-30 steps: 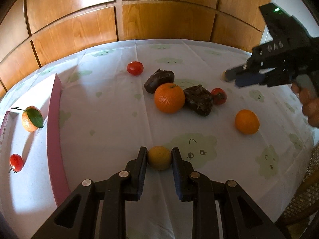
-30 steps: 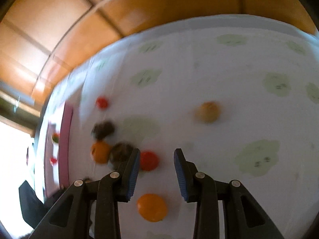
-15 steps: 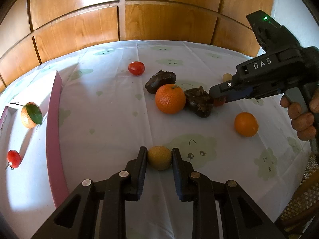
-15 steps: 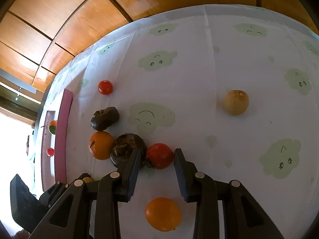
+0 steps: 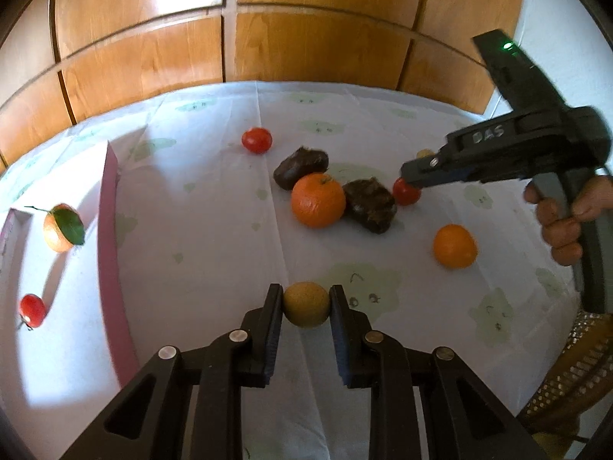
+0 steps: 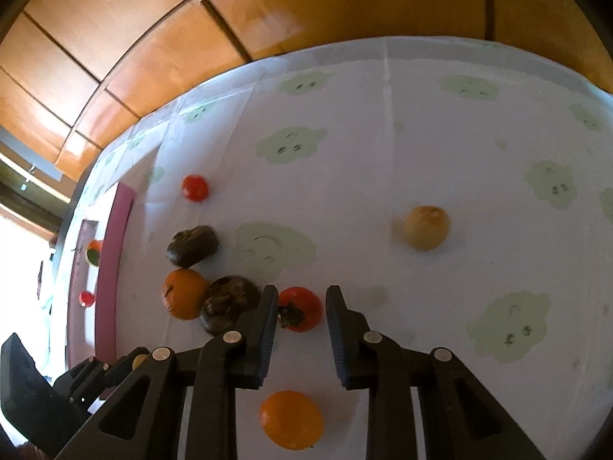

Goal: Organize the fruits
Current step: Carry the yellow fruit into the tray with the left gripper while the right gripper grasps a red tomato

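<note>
Left hand-held gripper: bottom centre of the left wrist view, clamped on a small yellow-brown fruit, both pads against its sides.
Right hand-held gripper: bottom centre of the right wrist view; jaws closing around a red tomato; the left pad touches it, a thin gap shows at the right pad.
Red tomatoes: four. One between the right jaws, one alone at upper centre, two not counted apart here, since one lies in the tray.
Oranges: two on the tabletop, one mid-frame, one at right.
Dark brown fruits: two, flanking the middle orange.
Yellow-brown fruits: two, the second loose at right.
Pink tray: left edge, holding a leafed mandarin.
</note>
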`<act>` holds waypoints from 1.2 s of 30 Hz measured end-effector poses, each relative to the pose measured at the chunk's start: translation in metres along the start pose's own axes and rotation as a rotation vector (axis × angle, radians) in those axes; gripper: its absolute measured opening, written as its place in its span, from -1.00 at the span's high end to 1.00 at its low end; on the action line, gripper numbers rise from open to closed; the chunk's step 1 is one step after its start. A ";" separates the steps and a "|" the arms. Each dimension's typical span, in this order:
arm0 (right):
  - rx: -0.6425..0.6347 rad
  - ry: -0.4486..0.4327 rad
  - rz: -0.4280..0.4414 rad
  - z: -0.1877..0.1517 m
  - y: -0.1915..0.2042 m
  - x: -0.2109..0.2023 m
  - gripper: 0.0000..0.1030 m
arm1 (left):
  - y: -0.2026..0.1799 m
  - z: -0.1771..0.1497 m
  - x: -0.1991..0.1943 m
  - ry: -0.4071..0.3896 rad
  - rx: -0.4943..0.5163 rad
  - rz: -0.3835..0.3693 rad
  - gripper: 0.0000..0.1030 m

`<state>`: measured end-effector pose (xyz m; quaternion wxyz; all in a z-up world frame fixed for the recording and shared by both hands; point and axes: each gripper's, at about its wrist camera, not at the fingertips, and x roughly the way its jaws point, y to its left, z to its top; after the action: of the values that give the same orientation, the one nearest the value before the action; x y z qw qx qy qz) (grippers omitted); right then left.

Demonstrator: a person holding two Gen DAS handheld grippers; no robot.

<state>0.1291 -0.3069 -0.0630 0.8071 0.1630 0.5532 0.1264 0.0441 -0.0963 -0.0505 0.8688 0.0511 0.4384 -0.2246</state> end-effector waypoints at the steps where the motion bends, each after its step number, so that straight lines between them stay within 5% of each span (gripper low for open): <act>1: -0.010 0.005 -0.001 -0.001 0.001 0.001 0.50 | 0.001 0.001 -0.002 -0.001 -0.006 -0.003 0.53; 11: 0.079 0.054 0.081 -0.003 -0.013 0.011 0.39 | 0.005 0.003 -0.017 -0.018 -0.052 -0.016 0.53; 19: 0.040 0.032 0.046 -0.002 -0.006 0.009 0.45 | 0.026 0.015 -0.065 -0.120 -0.128 -0.042 0.53; 25: 0.007 0.004 0.000 -0.001 0.000 0.005 0.48 | 0.099 0.021 -0.092 -0.164 -0.322 0.027 0.53; 31: -0.021 -0.002 -0.023 -0.001 0.004 0.005 0.49 | 0.195 0.015 -0.083 -0.105 -0.575 0.155 0.53; 36: -0.029 -0.006 -0.028 0.000 0.005 0.006 0.49 | 0.235 0.020 -0.065 -0.067 -0.628 0.211 0.53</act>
<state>0.1312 -0.3001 -0.0666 0.8129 0.1439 0.5510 0.1224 0.1277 0.1305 -0.0123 0.8745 -0.1816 0.4496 0.0109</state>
